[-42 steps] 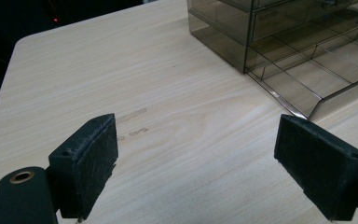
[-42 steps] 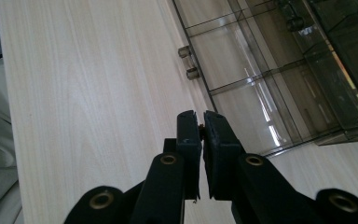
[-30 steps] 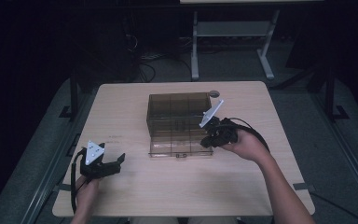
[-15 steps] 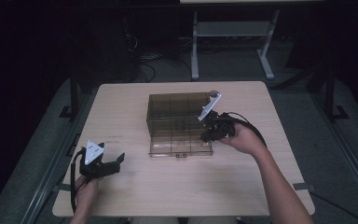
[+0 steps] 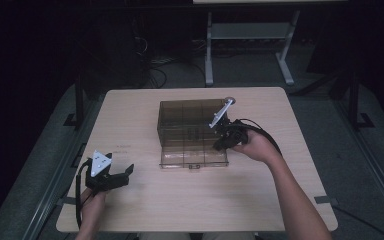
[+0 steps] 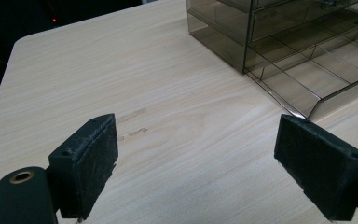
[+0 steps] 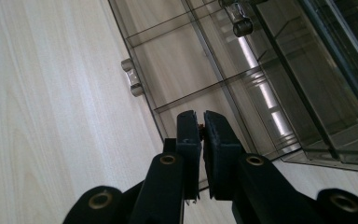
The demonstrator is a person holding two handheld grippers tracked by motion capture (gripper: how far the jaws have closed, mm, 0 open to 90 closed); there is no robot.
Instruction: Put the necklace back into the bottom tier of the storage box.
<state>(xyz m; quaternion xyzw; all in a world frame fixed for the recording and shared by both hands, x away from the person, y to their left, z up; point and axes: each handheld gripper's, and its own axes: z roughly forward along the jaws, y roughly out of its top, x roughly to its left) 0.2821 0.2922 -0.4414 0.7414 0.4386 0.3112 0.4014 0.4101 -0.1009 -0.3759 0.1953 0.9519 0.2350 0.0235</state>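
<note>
A smoky clear drawer box (image 5: pixel 187 120) stands mid-table with its bottom drawer (image 5: pixel 194 158) pulled out toward me. My right gripper (image 5: pixel 219 146) hangs over the right end of that drawer, pointing down into it. In the right gripper view its jaws (image 7: pixel 200 125) are shut, and a tiny reddish bit shows pinched between the pads; I cannot tell what it is. The divided drawer (image 7: pixel 191 70) and its handle (image 7: pixel 131 83) lie just beyond the tips. My left gripper (image 5: pixel 124 175) rests open at the front left of the table, nothing between its pads (image 6: pixel 91 163).
The wooden table (image 5: pixel 130 115) has bare room to the left and in front of the box. A small round thing (image 5: pixel 229 100) lies behind the box's far right corner. A metal stand (image 5: pixel 250 30) is on the floor beyond the table.
My right gripper has shifted a little toward the far side along the drawer's right end and tipped lower. Its jaws stay shut. The left gripper has not moved.
</note>
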